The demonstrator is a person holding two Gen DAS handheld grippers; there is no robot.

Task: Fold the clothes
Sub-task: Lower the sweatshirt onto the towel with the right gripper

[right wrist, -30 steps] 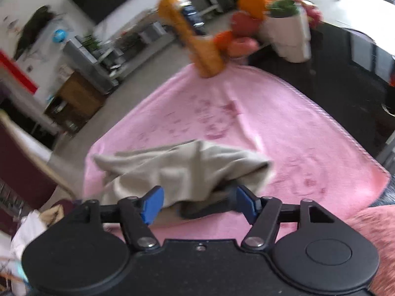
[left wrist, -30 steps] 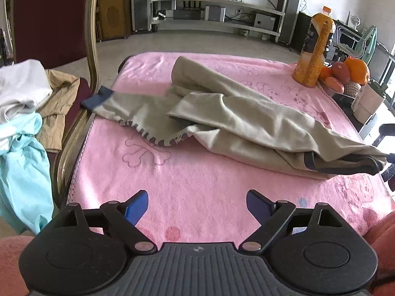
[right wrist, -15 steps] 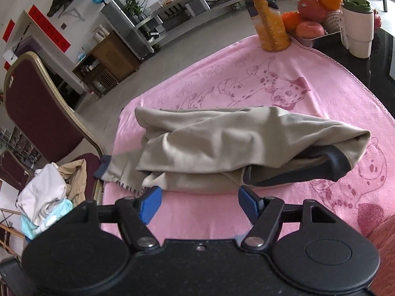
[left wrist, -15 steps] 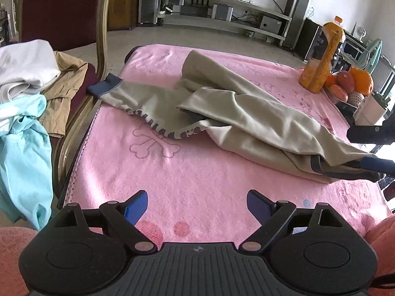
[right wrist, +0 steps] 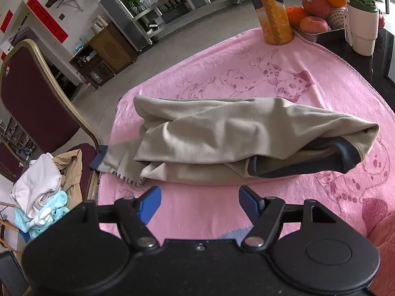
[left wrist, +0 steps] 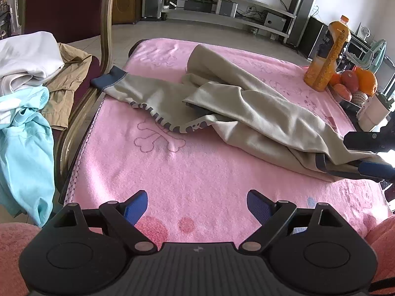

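Beige garment (right wrist: 222, 143) lies crumpled on the pink blanket (left wrist: 197, 172) — beyond both the left gripper (left wrist: 197, 204) and right gripper (right wrist: 200, 199), fingers spread, nothing between.

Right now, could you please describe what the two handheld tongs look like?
Both the left tongs and right tongs are matte black plastic with round housings, silver pivot screws and blue ribbed pads. Fuzzy pink sleeves show at the frame corners.

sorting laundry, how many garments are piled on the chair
3 visible: white one on top, tan one toward the table, light blue one hanging nearest. More may be hidden underneath.
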